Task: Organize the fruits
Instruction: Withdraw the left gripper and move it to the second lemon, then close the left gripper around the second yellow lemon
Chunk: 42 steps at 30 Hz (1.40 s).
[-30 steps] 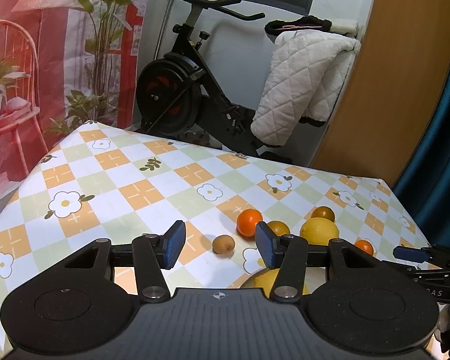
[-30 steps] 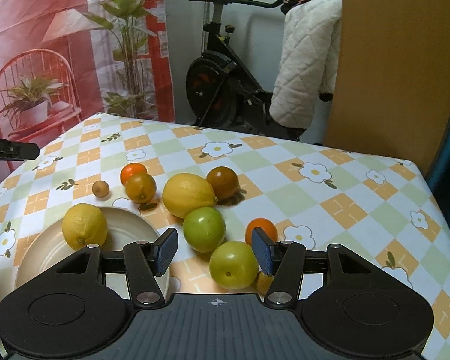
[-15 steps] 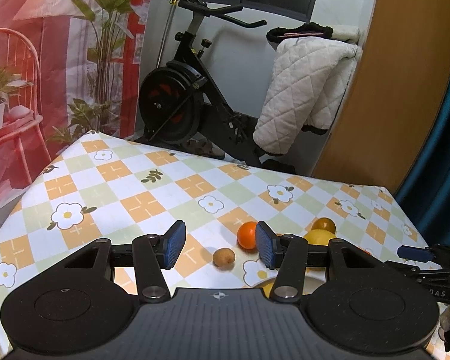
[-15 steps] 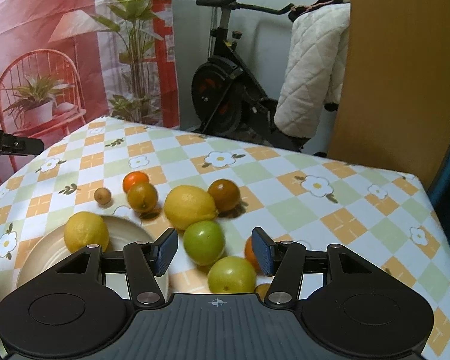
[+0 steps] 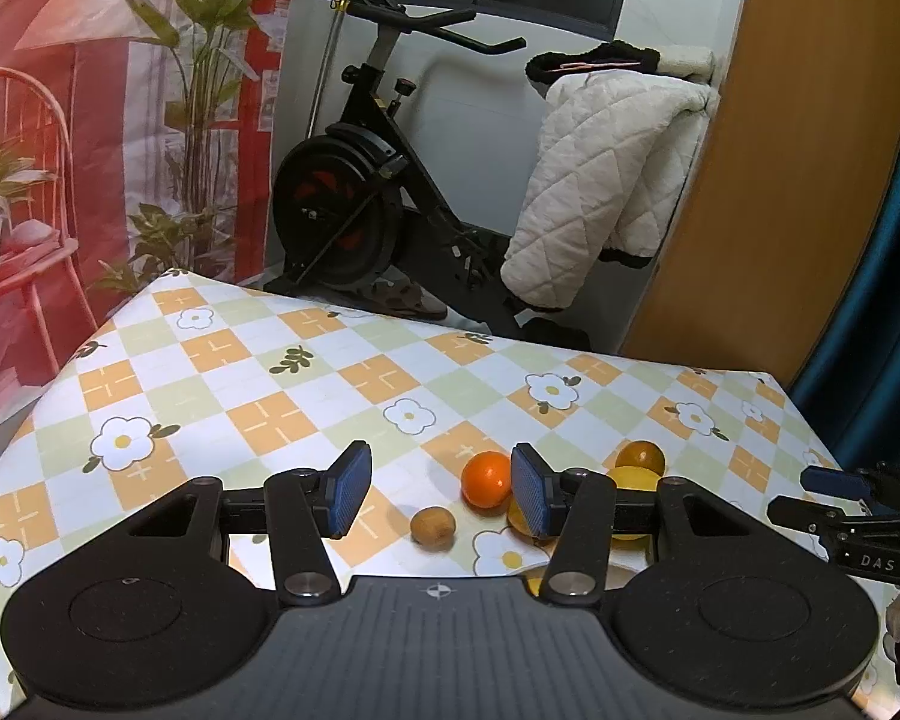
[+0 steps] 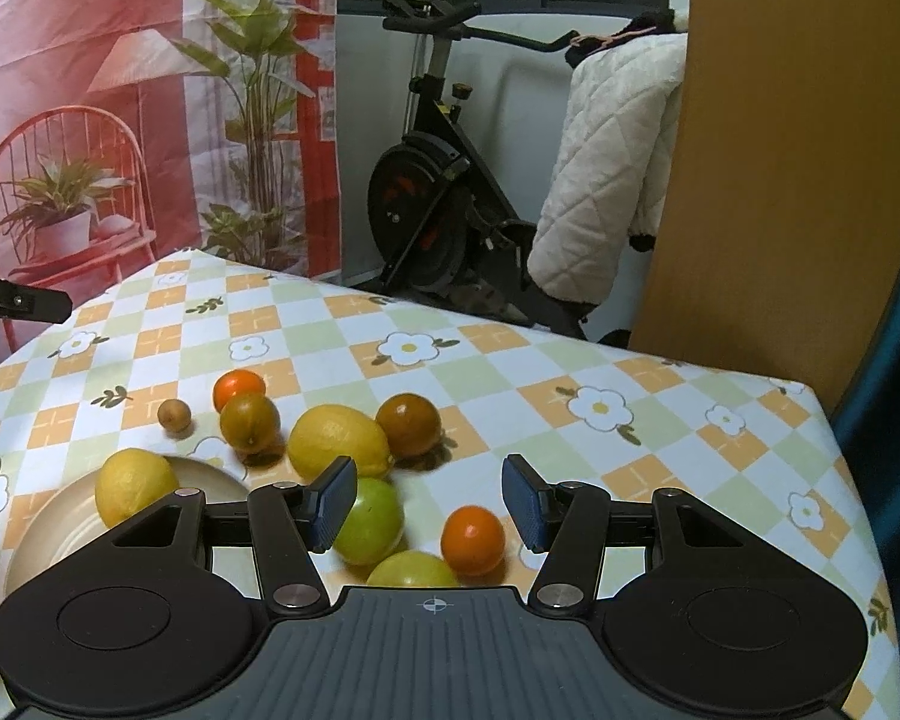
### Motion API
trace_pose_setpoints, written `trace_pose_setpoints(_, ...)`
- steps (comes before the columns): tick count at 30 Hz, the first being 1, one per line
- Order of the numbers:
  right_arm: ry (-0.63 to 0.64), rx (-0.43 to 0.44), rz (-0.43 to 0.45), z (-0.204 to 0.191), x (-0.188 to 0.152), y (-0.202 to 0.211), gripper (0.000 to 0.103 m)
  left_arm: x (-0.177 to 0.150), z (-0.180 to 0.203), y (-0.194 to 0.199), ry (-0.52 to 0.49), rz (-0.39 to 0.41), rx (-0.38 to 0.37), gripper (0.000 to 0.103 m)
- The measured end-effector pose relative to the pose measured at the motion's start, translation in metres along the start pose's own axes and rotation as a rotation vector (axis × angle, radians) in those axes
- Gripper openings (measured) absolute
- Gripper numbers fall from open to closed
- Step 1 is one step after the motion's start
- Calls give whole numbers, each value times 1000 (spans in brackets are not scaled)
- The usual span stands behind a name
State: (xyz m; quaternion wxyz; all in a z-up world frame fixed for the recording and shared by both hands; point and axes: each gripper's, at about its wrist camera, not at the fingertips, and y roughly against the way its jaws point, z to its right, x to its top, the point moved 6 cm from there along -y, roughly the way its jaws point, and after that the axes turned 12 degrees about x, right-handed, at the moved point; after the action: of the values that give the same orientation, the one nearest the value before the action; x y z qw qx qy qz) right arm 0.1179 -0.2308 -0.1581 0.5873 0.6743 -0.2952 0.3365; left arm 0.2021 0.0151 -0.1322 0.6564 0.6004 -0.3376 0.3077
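Both claws were open and held nothing. The right claw [image 6: 429, 504] hung over the table's near edge, above two green fruits [image 6: 369, 521] and a small orange [image 6: 473, 540]. The plate [image 6: 48, 540] near the table's left edge held one lemon [image 6: 135, 483]. Best to pinch the orange gently around its middle. The left claw [image 5: 441, 498] waited farther left.

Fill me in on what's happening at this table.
A person holds a gripper in each hand over a checked tablecloth, sorting fruit. Both the left gripper and the right gripper are open and hold nothing. One lemon lies on the plate; the other lemon, green fruits and oranges lie loose on the cloth.
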Motion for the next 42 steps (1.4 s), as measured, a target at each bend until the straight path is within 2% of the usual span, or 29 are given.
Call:
trace_pose_setpoints(6,34,18,-11,-3,7,-12,50,3,11,-8,-13,-12,-23,53)
trace_pose_setpoints(16,68,74,-70,-11,12,-55,51,3,51,-36,-55,-63,-110,53)
trace_pose_setpoints(23,78,112,-128,-16,3,-88,51,-6,80,-63,-75,-136,-193,53)
trace_pose_setpoints(31,47,174,-143,-15,0,-105,54,-18,104,-89,-94,-215,-268,53)
trace_pose_setpoints(42,17,217,-157,-14,-2,-114,54,-27,115,-113,-104,-258,-295,56)
